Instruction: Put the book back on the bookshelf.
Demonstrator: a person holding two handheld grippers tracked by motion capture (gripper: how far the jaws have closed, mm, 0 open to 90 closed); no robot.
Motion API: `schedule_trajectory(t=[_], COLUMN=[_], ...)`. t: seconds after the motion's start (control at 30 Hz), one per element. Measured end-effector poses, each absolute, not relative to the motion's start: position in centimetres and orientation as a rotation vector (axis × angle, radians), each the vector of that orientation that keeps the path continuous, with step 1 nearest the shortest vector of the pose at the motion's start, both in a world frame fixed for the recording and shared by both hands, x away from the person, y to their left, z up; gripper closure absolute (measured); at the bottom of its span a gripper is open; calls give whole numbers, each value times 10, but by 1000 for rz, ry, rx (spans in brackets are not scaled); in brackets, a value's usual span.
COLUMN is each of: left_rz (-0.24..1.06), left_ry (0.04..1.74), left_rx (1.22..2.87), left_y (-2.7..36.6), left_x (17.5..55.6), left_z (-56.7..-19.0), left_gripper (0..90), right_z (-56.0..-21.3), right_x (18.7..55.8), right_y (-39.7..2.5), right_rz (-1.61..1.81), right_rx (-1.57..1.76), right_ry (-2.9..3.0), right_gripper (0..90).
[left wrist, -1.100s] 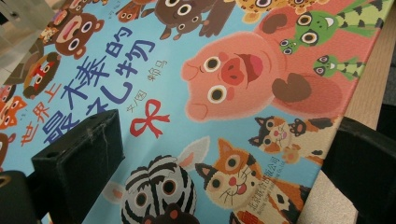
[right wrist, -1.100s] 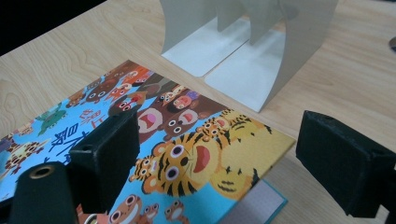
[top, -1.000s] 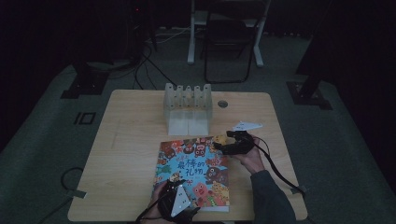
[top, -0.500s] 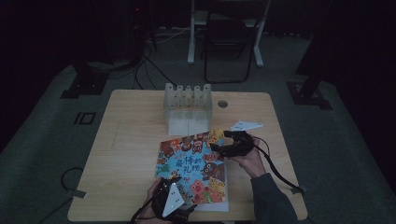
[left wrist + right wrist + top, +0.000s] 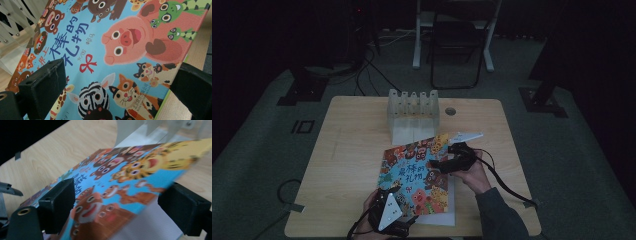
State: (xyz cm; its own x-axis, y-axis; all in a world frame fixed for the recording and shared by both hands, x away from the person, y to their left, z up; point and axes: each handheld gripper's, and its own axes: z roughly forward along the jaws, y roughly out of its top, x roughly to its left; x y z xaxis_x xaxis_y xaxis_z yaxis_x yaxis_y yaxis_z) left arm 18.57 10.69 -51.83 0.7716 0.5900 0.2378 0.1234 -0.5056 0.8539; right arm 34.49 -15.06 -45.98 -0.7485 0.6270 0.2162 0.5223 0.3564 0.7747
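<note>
A colourful picture book with cartoon animals on a blue cover [image 5: 419,172] is seen lying on the light wooden worktop [image 5: 352,150], its right-hand cover raised off a white page [image 5: 155,227] beneath. In the right gripper view, the lifted cover edge lies between the two black jaws, which stand wide apart; the blurred frame does not show whether either pad touches it. The right gripper [image 5: 451,161] is held at the book's right edge, with the hand [image 5: 472,172] behind it. In the left gripper view, the cover [image 5: 120,50] spreads beyond and between the jaws, which are set wide with nothing clamped. The left gripper [image 5: 387,212] is placed over the book's near left corner. Beyond the book, well ahead of both sets of jaws, a white slotted plastic rack [image 5: 413,114] stands on the worktop. A dark folding chair [image 5: 459,45] is noted on the floor past the worktop's far edge.
</note>
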Motion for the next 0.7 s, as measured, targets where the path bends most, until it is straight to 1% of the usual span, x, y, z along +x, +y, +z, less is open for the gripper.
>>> schedule_trajectory(t=[0.03,0.1,0.13,0.17,0.2,0.27,0.33,0.47,0.5,0.53,0.63,0.7], left_rz=[644,643,639,639,634,628,624,599,573,573,549,527], left_ry=[533,534,534,534,534,535,534,537,541,541,538,537], left_rx=[2048,2049,2055,2055,2053,2051,2053,2055,2067,2067,2076,2076], left_y=[107,107,106,106,106,105,105,105,105,105,107,109], left_x=[186,186,186,186,186,186,187,188,189,189,188,187], left_z=[-518,-519,-520,-520,-521,-521,-522,-523,-524,-524,-524,-524], left_gripper=[28,32,32,32,36,42,42,56,58,61,65,67], right_z=[-460,-464,-464,-464,-464,-465,-465,-469,-472,-472,-478,-479], right_x=[345,346,346,346,346,347,348,351,353,353,356,357], right_y=[-151,-149,-149,-149,-148,-149,-149,-152,-153,-153,-159,-159], right_rz=[1353,1353,1345,1345,1360,1361,1360,1409,1432,1432,1487,1493], right_rx=[1060,1090,1080,1080,1060,1066,1076,1123,1140,1140,1185,1187], right_ry=[2489,2524,2535,2535,2579,2598,2605,2620,2626,2626,2634,2634], right_gripper=[145,183,242,242,318,379,392,475,494,494,531,535])
